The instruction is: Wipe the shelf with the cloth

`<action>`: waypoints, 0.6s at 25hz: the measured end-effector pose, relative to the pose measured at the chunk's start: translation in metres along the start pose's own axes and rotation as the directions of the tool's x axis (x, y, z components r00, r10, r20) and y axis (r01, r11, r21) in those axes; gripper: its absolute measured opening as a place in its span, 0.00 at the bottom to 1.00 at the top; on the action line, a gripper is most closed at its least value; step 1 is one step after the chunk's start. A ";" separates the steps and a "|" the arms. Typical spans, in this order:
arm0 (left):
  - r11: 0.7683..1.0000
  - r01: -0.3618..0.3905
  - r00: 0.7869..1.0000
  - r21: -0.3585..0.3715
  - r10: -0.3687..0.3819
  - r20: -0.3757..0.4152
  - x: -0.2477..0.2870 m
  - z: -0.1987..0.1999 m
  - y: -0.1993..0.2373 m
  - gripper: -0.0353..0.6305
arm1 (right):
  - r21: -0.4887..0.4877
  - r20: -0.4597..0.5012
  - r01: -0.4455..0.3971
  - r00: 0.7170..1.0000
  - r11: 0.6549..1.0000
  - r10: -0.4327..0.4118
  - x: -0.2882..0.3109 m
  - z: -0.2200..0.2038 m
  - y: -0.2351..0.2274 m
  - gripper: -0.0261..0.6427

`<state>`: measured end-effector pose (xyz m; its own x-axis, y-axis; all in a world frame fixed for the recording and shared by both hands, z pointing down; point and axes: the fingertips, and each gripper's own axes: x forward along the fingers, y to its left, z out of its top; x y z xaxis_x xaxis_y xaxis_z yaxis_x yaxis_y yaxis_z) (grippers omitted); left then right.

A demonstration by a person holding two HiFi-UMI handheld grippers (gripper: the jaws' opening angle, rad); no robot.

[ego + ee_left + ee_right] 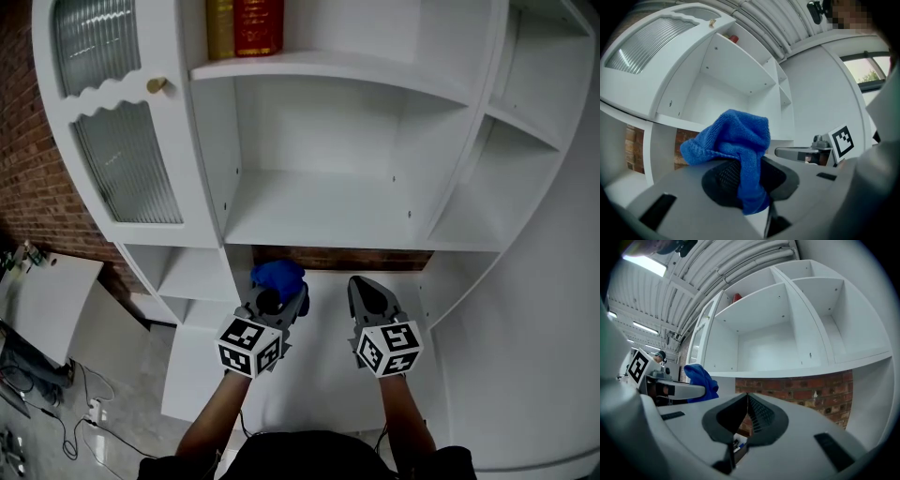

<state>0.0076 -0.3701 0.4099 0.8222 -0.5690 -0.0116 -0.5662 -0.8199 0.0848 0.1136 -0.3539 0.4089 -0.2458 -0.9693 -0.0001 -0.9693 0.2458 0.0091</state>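
A bunched blue cloth [277,277] is clamped in my left gripper [278,300], which hangs below the front edge of the wide white shelf [319,211]. In the left gripper view the cloth [736,145] droops over the jaws and hides the tips. My right gripper [367,293] is beside it on the right, shut with nothing between its jaws. In the right gripper view the jaws [747,397] meet in front of the shelf's edge [797,372], with the cloth [701,381] at the left.
The white shelf unit has a glass-panelled door [122,150] at left and side compartments [511,159] at right. Red and yellow books [246,26] stand on the upper shelf. A brick wall [342,258] shows behind the lower opening.
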 end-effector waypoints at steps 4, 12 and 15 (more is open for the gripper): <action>0.999 0.031 1.000 0.019 -0.031 0.002 0.000 0.000 0.001 0.19 | 0.001 -0.010 0.011 1.000 1.000 -0.011 0.006 -0.005 0.006 0.07; 0.998 0.058 0.998 0.026 -0.058 0.006 0.003 0.002 0.003 0.19 | -0.003 -0.006 0.040 0.999 0.999 -0.040 0.009 -0.005 0.004 0.07; 0.997 0.057 0.998 0.043 -0.057 0.006 0.004 0.005 0.003 0.19 | -0.002 0.000 0.044 0.999 0.999 -0.044 0.007 -0.004 0.001 0.07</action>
<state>0.0085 -0.3750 0.4054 0.8528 -0.5217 -0.0225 -0.5206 -0.8528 0.0416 0.1111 -0.3609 0.4127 -0.2025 -0.9793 -0.0009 -0.9792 0.2025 0.0114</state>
